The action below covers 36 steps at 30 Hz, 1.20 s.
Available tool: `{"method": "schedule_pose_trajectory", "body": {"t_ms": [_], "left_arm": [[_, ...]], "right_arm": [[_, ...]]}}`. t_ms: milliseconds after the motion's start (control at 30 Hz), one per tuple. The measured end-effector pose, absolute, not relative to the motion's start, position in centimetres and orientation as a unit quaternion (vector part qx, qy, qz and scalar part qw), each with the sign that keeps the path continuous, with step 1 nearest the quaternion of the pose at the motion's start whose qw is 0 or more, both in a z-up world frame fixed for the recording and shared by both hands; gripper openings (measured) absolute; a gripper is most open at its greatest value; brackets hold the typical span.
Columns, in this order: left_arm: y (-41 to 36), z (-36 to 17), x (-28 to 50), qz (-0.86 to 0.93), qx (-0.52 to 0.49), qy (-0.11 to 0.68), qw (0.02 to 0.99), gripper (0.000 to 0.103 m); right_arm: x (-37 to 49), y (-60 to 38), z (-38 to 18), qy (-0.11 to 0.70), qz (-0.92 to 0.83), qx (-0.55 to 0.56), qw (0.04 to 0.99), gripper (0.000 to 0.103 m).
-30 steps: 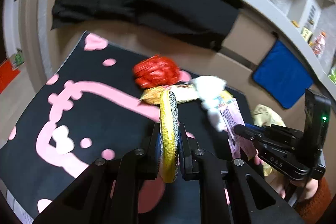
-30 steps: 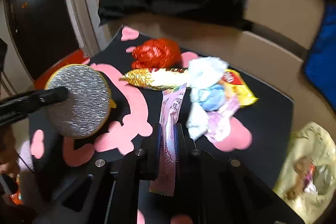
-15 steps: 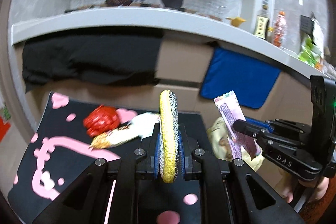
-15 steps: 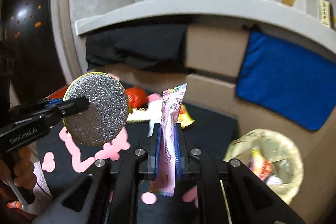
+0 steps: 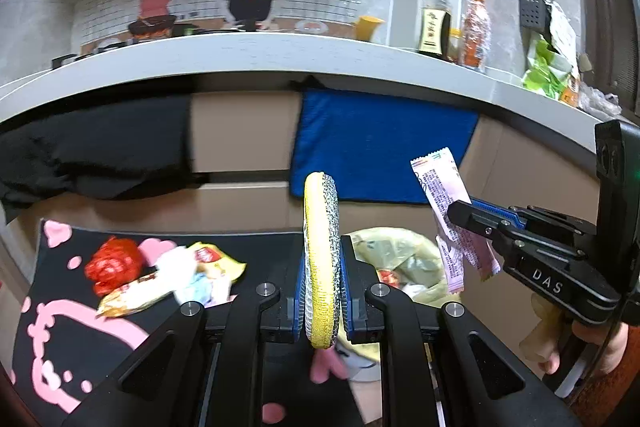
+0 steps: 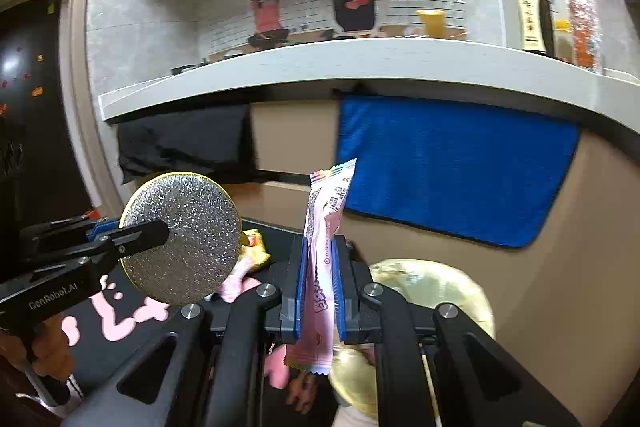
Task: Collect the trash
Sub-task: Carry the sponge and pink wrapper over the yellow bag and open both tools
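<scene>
My left gripper [image 5: 322, 291] is shut on a round yellow sponge with a silver glitter face [image 5: 321, 247], held on edge above the mat; its face shows in the right wrist view [image 6: 184, 239]. My right gripper [image 6: 318, 287] is shut on a pink snack wrapper [image 6: 322, 227], which also shows in the left wrist view [image 5: 448, 219]. Both are held up near a bin with a yellowish bag [image 5: 396, 255], with some trash inside. A red crumpled wrapper [image 5: 114, 265], a gold wrapper [image 5: 132, 295], white tissue [image 5: 180, 263] and a yellow packet [image 5: 218, 259] lie on the black mat [image 5: 60, 339].
A grey counter ledge [image 5: 280, 55] runs across above, with bottles [image 5: 434, 23] and bags on it. A blue towel [image 5: 380, 147] and a black cloth [image 5: 92, 151] hang below it on beige cabinet fronts. The bin shows in the right wrist view [image 6: 436, 287].
Both grippers have lifted and tilted up, away from the mat, and moved right towards the bin. The sponge and pink wrapper stay gripped. The trash pile now lies lower left.
</scene>
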<state>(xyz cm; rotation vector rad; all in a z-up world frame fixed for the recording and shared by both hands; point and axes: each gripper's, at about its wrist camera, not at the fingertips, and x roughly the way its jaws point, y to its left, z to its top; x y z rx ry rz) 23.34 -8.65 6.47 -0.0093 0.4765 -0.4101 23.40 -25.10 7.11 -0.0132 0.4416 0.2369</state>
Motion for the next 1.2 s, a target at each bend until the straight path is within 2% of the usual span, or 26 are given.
{"method": "schedule_pose_trajectory", "body": {"t_ms": [367, 1200], "left_arm": [[-15.5, 3.0, 27.5, -0.265, -0.023, 0.277, 0.923, 0.015], [-20.2, -4.7, 36.9, -0.276, -0.046, 0.365, 0.888, 0.015]], "right_arm": [[25.3, -31.1, 4.6, 0.243, 0.075, 0.021, 0.967, 0.011], [31.9, -34.7, -1.8, 0.315, 0.042, 0.039, 0.947, 0.011]]}}
